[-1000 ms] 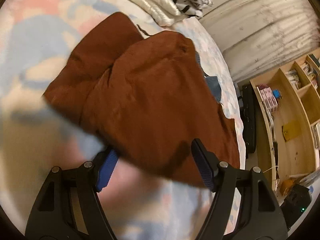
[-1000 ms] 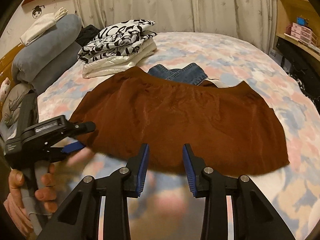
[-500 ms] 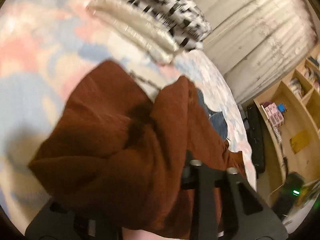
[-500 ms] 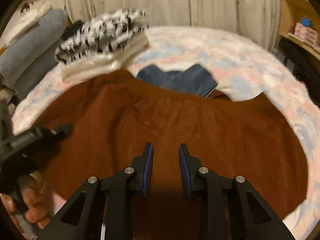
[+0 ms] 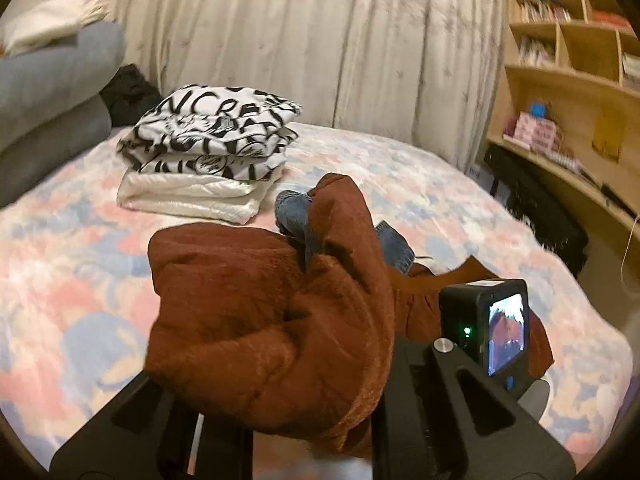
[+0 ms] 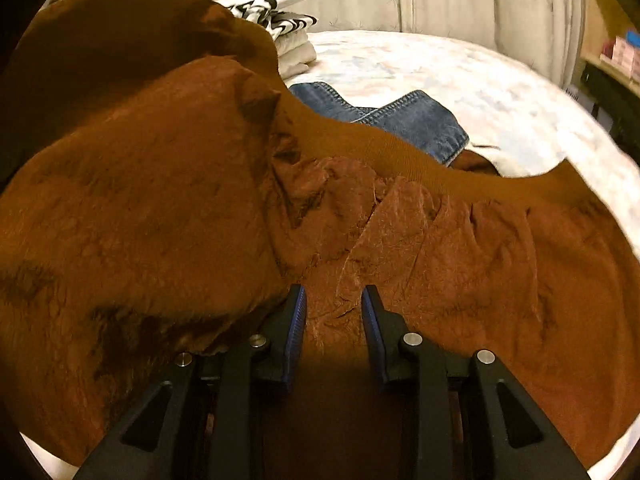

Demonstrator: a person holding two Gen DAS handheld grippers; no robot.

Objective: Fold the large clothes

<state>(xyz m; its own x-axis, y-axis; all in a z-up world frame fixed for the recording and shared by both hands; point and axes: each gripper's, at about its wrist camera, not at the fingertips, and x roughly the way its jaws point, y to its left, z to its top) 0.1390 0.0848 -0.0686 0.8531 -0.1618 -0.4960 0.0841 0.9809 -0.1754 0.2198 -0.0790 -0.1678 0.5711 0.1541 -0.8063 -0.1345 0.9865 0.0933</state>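
Brown garment [image 6: 460, 248]: lies across the flowered bed [image 5: 420, 184], one end lifted and bunched, the rest spread flat.
Left gripper [image 5: 304, 412]: its tips are buried in the raised fabric, clamped tight on the brown garment – the cloth drapes over the jaws and hides them.
Right gripper [image 6: 333, 320]: jaws easing apart, tips resting on the flat fabric with wrinkled cloth between them (no pinch visible).
Why held so: probably the right pins the middle as a crease line while the left carries its end over.
Long axis: runs side to side across the right wrist view, ribbed hem on the far edge.
Beyond: blue jeans [image 6: 416, 120] partly under the far hem; a folded stack [image 5: 208, 152] well behind.
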